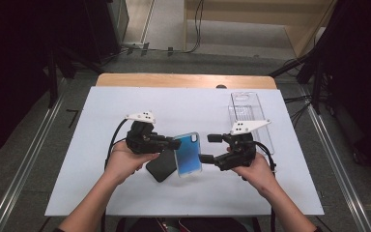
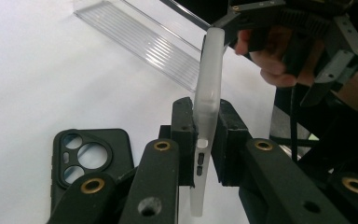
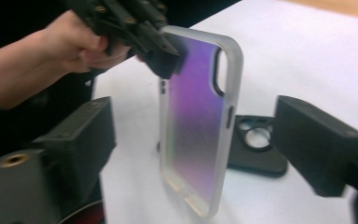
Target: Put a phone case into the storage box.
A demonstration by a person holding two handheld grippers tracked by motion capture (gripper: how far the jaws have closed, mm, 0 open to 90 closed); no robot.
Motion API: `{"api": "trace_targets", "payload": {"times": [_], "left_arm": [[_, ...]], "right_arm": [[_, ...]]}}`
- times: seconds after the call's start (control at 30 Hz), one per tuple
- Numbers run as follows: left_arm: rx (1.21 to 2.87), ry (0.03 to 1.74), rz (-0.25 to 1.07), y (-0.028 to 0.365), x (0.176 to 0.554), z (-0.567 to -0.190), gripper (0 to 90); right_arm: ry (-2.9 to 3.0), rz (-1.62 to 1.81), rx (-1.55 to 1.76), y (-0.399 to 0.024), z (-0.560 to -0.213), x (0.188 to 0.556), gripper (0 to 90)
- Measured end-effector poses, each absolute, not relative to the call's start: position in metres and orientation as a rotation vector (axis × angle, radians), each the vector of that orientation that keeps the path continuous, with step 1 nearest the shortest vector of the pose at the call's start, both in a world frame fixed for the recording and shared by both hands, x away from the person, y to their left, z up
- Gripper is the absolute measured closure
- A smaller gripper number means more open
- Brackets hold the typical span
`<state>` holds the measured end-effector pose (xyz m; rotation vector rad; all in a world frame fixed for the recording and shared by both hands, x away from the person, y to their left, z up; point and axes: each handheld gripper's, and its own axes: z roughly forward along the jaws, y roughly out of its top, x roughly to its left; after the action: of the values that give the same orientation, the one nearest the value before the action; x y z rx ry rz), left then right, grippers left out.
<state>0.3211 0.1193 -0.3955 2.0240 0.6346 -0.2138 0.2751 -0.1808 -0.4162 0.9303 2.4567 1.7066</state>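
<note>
Translucent phone case [image 1: 188, 153] upright, left claw [image 1: 176, 144] clenched on its edge, right claw [image 1: 206, 148] released beside it, black case [image 1: 160, 166] on counter [image 1: 101, 188]

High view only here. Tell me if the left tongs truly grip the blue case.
Observer: Yes. The left tongs pinch the case on both faces, by its side buttons.
Operator: Now report the right tongs.
Observer: The right tongs stand open, one pad on each side of the case, neither touching it.
Operator: Describe the black case.
Observer: The black case lies flat, its round camera cutouts showing.
</note>
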Motion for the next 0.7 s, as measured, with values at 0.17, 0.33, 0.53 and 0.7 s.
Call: {"api": "trace_targets", "payload": {"times": [0.17,0.33,0.53,0.7], "left_arm": [[2.004,0.702,-0.190,0.119,0.321,-0.393,80.8],[1.995,0.791,-0.133,0.116,0.317,-0.388,80.8],[1.974,0.867,-0.092,0.112,0.312,-0.385,80.9],[1.951,0.917,-0.078,0.109,0.308,-0.383,80.9]], "right_arm": [[2.397,1.627,1.003,-0.175,-0.422,0.272,0.0],[2.379,1.533,1.079,-0.163,-0.422,0.268,0.0],[2.301,1.493,1.171,-0.153,-0.423,0.266,0.0],[2.248,1.448,1.197,-0.145,-0.421,0.263,0.0]]}}
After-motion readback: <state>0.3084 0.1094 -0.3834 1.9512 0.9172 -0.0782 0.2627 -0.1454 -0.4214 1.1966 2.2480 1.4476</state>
